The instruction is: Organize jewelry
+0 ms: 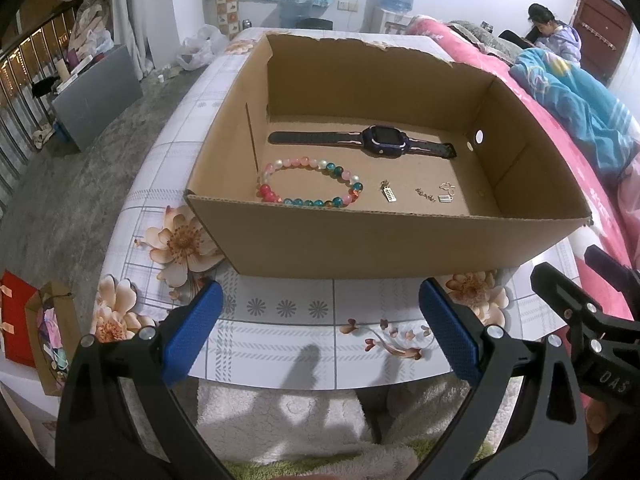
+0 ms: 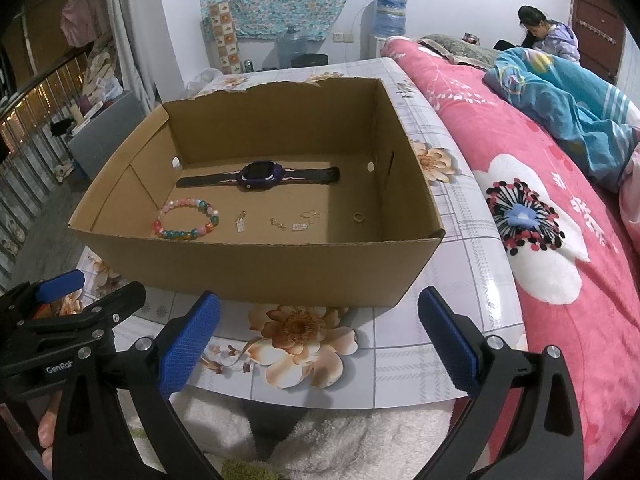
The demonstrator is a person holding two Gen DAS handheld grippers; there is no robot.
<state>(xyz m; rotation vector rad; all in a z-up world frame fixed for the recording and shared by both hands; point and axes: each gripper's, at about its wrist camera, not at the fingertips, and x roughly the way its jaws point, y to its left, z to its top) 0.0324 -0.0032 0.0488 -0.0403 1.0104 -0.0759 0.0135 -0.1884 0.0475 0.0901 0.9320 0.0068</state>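
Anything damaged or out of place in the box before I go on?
The cardboard box's far rim is ragged, as if a flap was torn off. The watch, bead bracelet and small charms lie flat inside.

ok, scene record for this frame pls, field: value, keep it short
container: open cardboard box on floral table
back row: dark smartwatch, strap laid flat
front row: beaded bracelet, small silver charm, chain piece, second silver charm, gold clasp piece, gold ring
left gripper: open, empty, short of the box
right gripper: open, empty, short of the box
beside table: pink floral blanket
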